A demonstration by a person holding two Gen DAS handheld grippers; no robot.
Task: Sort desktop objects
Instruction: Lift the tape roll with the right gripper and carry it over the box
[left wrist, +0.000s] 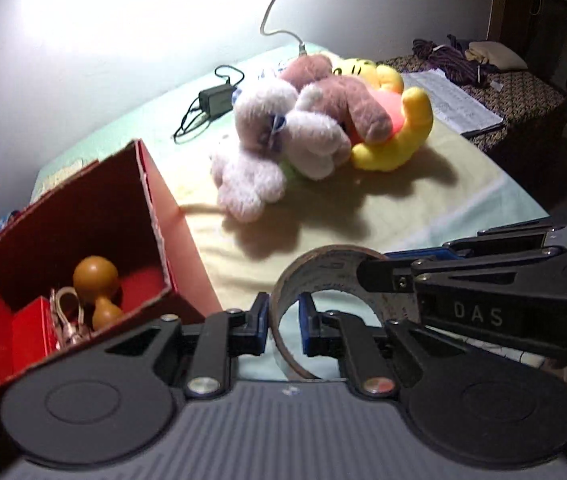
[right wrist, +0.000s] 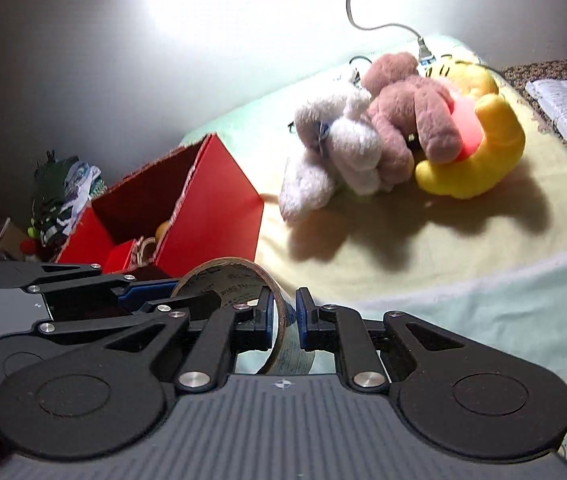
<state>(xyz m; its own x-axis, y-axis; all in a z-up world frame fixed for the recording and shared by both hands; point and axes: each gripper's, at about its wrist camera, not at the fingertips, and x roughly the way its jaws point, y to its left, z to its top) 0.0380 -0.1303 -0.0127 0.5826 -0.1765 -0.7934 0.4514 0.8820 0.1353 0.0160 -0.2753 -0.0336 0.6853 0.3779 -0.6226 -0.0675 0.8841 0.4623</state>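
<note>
Beside the red box (left wrist: 155, 216), on its open-sided near corner, both tools meet on one roll of tape (left wrist: 323, 272). The left tool (left wrist: 283, 324) has its blue pads closed on the roll's wall, one pad inside the ring and one outside. The right tool (right wrist: 285, 320) pinches the same roll (right wrist: 239, 276) in the same way at another part of the rim, so the tape is held between the two, just off the box's near wall.

Some sorting looks done: inside the red box lie a brown gourd-shaped wooden piece (left wrist: 97, 280), a coil of pale cord (left wrist: 68, 312) and a smaller red carton (left wrist: 29, 332).

Beyond the box, on the pale sheet, a heap of plush toys (left wrist: 315, 120) remains, white, brown and yellow piled together, with a black charger (left wrist: 215, 98) behind them. I judge the tape is next for the box; whether the toys belong there I cannot tell.
</note>
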